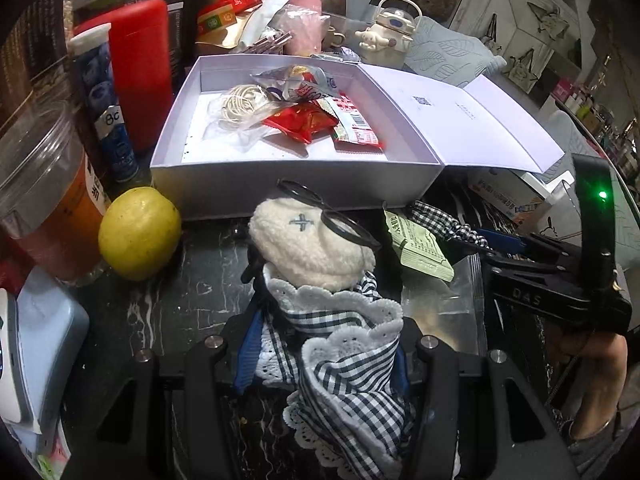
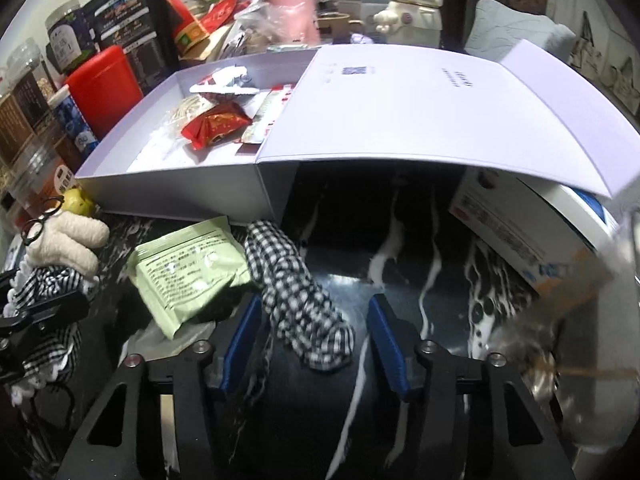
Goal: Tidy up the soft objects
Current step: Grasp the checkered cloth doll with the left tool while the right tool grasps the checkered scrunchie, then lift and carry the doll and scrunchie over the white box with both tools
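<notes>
A cream plush doll [image 1: 316,248] in a navy-checked lace dress, with black glasses, lies on the dark marble table in front of the open white box [image 1: 224,176]. My left gripper [image 1: 324,344] is shut on the plush doll's dress. The doll also shows at the left of the right wrist view [image 2: 64,240]. My right gripper [image 2: 308,320] is open, its blue fingers [image 2: 244,328] either side of a checked cloth piece [image 2: 296,296] that lies on the table. A green packet [image 2: 188,268] lies between the doll and the cloth. The box [image 2: 180,192] holds snack packets and a bagged cord.
A yellow lemon [image 1: 138,232], a drink cup [image 1: 44,208], a red canister [image 1: 138,68] and jars crowd the left. The box lid [image 2: 440,120] hangs open to the right over a white carton [image 2: 532,232]. A white kettle [image 1: 394,32] and pink cup stand behind.
</notes>
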Demonstrator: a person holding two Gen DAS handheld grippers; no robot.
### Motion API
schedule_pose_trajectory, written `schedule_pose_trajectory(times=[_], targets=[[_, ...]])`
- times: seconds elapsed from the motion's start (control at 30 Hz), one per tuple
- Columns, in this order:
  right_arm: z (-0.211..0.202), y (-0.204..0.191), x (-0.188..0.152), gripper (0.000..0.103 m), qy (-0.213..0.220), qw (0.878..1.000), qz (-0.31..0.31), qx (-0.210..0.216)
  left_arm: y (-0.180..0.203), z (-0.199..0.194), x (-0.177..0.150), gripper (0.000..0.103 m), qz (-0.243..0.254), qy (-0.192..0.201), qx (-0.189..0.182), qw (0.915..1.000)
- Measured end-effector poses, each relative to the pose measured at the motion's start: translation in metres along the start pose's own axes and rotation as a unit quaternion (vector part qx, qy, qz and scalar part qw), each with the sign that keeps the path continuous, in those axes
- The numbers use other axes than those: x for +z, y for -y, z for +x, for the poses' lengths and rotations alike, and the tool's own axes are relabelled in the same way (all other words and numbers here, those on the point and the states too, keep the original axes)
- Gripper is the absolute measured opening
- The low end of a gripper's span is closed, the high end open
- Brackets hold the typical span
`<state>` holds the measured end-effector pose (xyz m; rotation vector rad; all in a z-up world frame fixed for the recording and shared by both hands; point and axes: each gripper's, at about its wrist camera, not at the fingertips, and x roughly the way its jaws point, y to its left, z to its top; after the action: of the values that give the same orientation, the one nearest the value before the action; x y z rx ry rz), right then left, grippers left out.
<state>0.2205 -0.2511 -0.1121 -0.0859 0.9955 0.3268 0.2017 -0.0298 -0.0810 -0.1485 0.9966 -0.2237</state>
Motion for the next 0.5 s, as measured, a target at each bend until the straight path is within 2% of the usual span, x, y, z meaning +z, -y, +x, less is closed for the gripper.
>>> schedule_pose_trajectory(times=[0.07,0.1,0.2,0.5], targets=[[0.007,-0.002,0.002,0.045,-0.008,1.0,-0.003,0.006,-0.002,0.001,0.001,0.051,0.002,-0.002,-0.001,1.0],[0.007,-0.004,0.002,0.036,-0.003,1.0,-0.009,0.006,-0.003,0.002,0.001,0.051,0.001,-0.003,-0.003,1.0],[0.004,-0.009,-0.001,0.029,-0.004,1.0,-0.018,0.005,-0.005,0.002,0.0,0.051,0.002,-0.004,-0.011,0.9999],[-0.022,-0.015,-0.035,0.028,0.001,0.999,0.012,-0.033,-0.003,-0.005,-0.019,0.051,0.036,-0.014,-0.039,0.9985]])
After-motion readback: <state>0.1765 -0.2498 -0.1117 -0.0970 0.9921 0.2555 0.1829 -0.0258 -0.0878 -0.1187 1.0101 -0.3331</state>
